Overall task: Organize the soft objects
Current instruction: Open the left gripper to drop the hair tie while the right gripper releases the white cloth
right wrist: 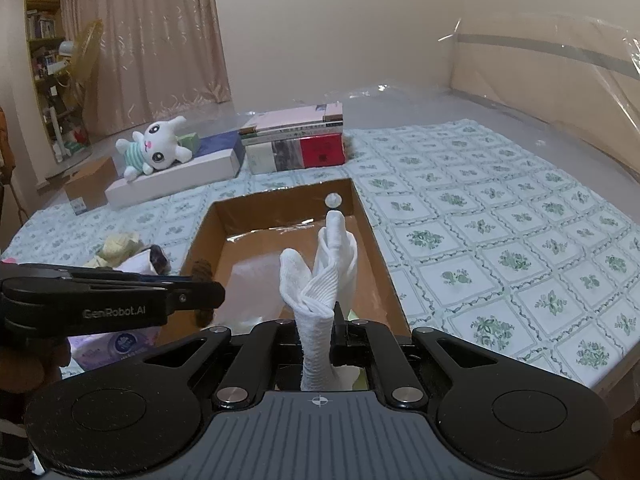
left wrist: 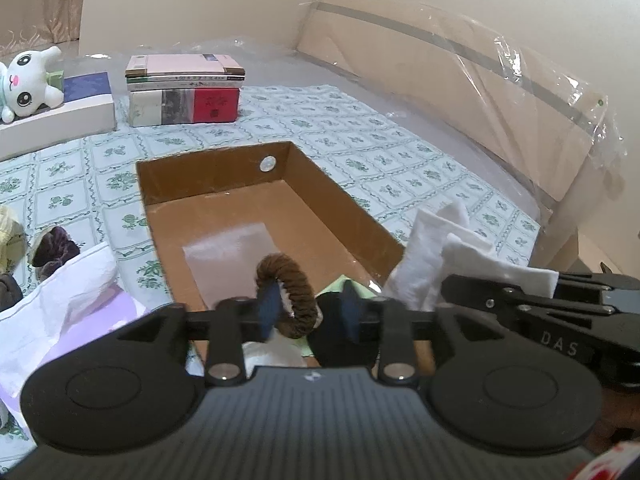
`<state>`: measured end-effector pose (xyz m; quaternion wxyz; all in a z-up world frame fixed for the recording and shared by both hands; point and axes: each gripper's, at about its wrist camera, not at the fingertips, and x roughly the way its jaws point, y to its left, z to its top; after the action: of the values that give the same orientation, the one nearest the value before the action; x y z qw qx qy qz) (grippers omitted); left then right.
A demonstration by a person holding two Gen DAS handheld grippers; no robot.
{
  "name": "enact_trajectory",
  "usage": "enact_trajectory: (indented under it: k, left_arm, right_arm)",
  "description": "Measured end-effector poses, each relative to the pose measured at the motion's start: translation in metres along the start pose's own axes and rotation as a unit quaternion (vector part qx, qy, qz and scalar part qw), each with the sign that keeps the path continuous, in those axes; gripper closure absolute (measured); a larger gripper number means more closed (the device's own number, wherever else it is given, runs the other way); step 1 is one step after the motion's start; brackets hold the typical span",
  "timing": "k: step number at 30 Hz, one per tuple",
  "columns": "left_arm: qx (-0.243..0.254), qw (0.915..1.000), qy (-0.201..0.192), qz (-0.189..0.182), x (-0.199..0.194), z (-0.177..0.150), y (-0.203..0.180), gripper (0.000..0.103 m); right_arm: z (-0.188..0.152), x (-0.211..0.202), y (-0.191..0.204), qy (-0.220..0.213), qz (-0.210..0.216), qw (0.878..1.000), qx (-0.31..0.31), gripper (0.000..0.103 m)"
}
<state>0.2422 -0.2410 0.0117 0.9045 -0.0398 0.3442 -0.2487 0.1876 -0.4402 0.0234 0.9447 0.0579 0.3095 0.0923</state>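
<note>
Low in the left wrist view, the brown scrunchie (left wrist: 289, 296) stands on edge between the spread fingers of the left gripper (left wrist: 308, 314), over the near end of the cardboard box (left wrist: 218, 168); whether a pad touches it I cannot tell. Right gripper (right wrist: 316, 326) fingers pinch a white sock (right wrist: 320, 280), long axis upward, above the same box. Only the right view shows both tools flanking the box's near end.

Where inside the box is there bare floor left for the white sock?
The box floor is bare at its far end, below the wall with the white disc. The near end is crowded with a clear bag and green cloth. Right gripper pinches the sock.
</note>
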Motion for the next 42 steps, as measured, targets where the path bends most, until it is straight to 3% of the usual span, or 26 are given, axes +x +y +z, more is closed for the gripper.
enact_trajectory:
  k: [6, 17, 26, 27, 29, 30, 31, 42]
  left_arm:
    - [-0.022, 0.9995, -0.015, 0.017, -0.025, -0.008, 0.021, 0.063]
    - [-0.020, 0.9965, -0.050, 0.065, -0.079, -0.032, 0.036, 0.038]
    - [-0.022, 0.9959, -0.044, 0.076, -0.089, -0.045, 0.041, 0.038]
    - [-0.022, 0.9959, -0.043, 0.077, -0.090, -0.047, 0.042, 0.038]
    - [-0.023, 0.9957, -0.042, 0.079, -0.092, -0.049, 0.044, 0.038]
    - [-0.023, 0.9956, -0.041, 0.080, -0.094, -0.050, 0.044, 0.038]
    - [-0.024, 0.9955, -0.041, 0.082, -0.095, -0.052, 0.045, 0.038]
    - [-0.030, 0.9936, -0.044, 0.100, -0.118, -0.067, 0.049, 0.038]
  right_arm:
    - [-0.001, 0.003, 0.001, 0.003, -0.006, 1.000, -0.006, 0.097]
    - [-0.009, 0.035, 0.023, 0.036, 0.010, 0.998, -0.042, 0.097]
    - [-0.018, 0.058, 0.025, 0.063, 0.051, 0.997, -0.016, 0.096]
    - [-0.018, 0.059, 0.025, 0.065, 0.056, 0.996, -0.016, 0.093]
    - [-0.019, 0.058, 0.025, 0.065, 0.057, 0.996, -0.015, 0.069]
    - [-0.020, 0.055, 0.026, 0.060, 0.057, 0.996, -0.015, 0.044]
    - [-0.021, 0.052, 0.027, 0.053, 0.056, 0.997, -0.015, 0.035]
    - [-0.033, 0.018, 0.039, 0.036, 0.061, 0.997, -0.008, 0.035]
